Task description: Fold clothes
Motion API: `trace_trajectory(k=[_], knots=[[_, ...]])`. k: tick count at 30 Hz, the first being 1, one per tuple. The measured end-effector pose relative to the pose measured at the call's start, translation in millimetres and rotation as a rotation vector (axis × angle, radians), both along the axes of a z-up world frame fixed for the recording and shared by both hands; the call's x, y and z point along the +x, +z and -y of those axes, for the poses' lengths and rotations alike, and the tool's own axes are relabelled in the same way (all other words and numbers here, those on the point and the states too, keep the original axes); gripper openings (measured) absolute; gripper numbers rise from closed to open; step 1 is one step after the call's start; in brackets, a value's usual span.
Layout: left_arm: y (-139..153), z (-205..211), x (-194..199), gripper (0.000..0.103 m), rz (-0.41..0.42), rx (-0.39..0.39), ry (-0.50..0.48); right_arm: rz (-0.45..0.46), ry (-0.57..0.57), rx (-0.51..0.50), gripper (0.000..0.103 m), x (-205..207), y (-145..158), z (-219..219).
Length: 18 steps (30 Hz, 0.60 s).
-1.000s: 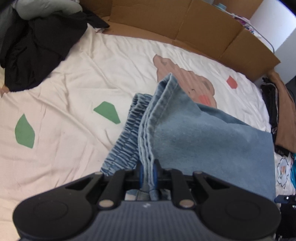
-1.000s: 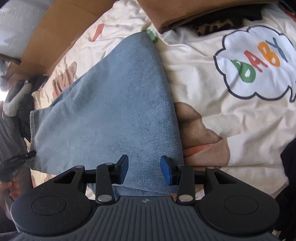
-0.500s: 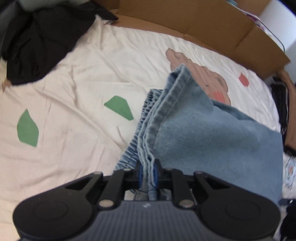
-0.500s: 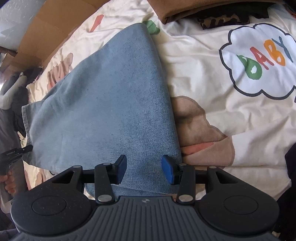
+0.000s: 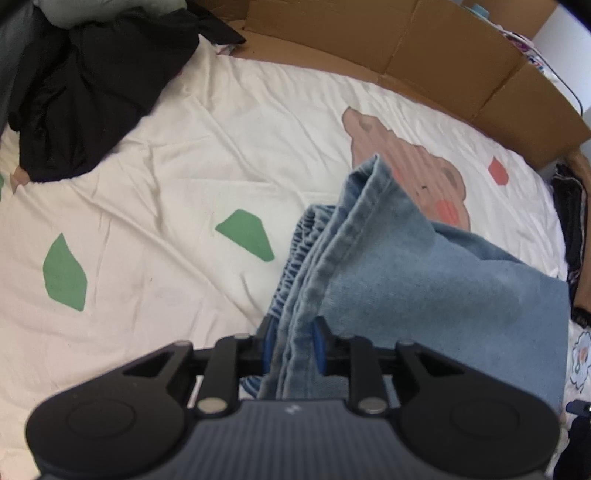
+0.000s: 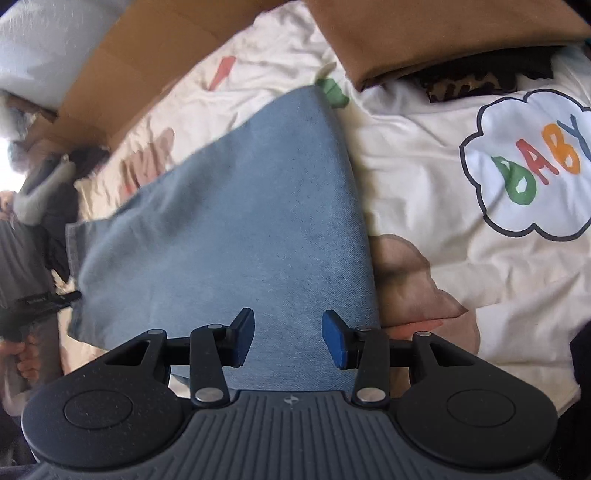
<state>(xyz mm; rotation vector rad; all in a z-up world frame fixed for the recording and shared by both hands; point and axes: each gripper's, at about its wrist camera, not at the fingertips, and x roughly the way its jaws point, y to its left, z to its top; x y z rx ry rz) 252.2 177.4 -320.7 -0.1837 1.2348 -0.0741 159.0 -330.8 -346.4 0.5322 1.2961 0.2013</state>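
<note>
Folded light-blue jeans [image 5: 424, 295] lie on a cream printed bedsheet [image 5: 184, 206]. My left gripper [image 5: 291, 345] points steeply down at their stacked hem edge. Its jaws are opening, and the thick denim still fills the gap and touches both blue pads. In the right wrist view the same jeans [image 6: 229, 229] spread flat away from me. My right gripper [image 6: 288, 341] hovers open over their near end, with denim beneath its pads and nothing pinched between them.
Cardboard walls [image 5: 424, 55] ring the far side of the bed. A heap of black clothes [image 5: 85, 88] sits at the far left. A brown garment [image 6: 443, 33] lies over dark clothes at the right. A hand [image 6: 26, 354] shows at the left edge.
The left jaws have spread wider around the hem, and the left gripper has sunk slightly toward the sheet. The right gripper has hardly moved and stays open.
</note>
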Motion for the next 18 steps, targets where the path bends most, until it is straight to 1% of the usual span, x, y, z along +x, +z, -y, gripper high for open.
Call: trace_trajectory(k=[5,8,12,14,16,17,18], knots=[[1.9,-1.1,-1.2,0.026,-0.006,0.012,-0.007,-0.024,0.042,-0.023,0.047,-8.5,-14.7,-9.4],[9.6,-2.9,1.2,0.024,0.013,0.026,-0.023,-0.021,0.047,-0.033,0.047,-10.8,-21.1,-12.8],[25.0,-4.8,11.0,0.026,0.063,0.022,-0.040,-0.028,0.083,-0.051,0.047,-10.3,-21.6,-17.5],[31.4,-3.1,19.1,0.030,0.092,0.014,-0.052,-0.037,0.092,-0.057,0.047,-9.5,-22.0,-19.5],[36.0,-0.4,28.2,0.042,0.117,0.006,-0.064,-0.039,0.097,-0.064,0.047,-9.4,-21.8,-21.0],[37.2,1.5,33.4,0.046,0.127,0.003,-0.070,-0.040,0.096,-0.066,0.047,-10.0,-21.8,-21.2],[38.5,3.4,38.5,0.054,0.138,-0.001,-0.075,-0.041,0.093,-0.066,0.047,-10.1,-21.7,-21.5]])
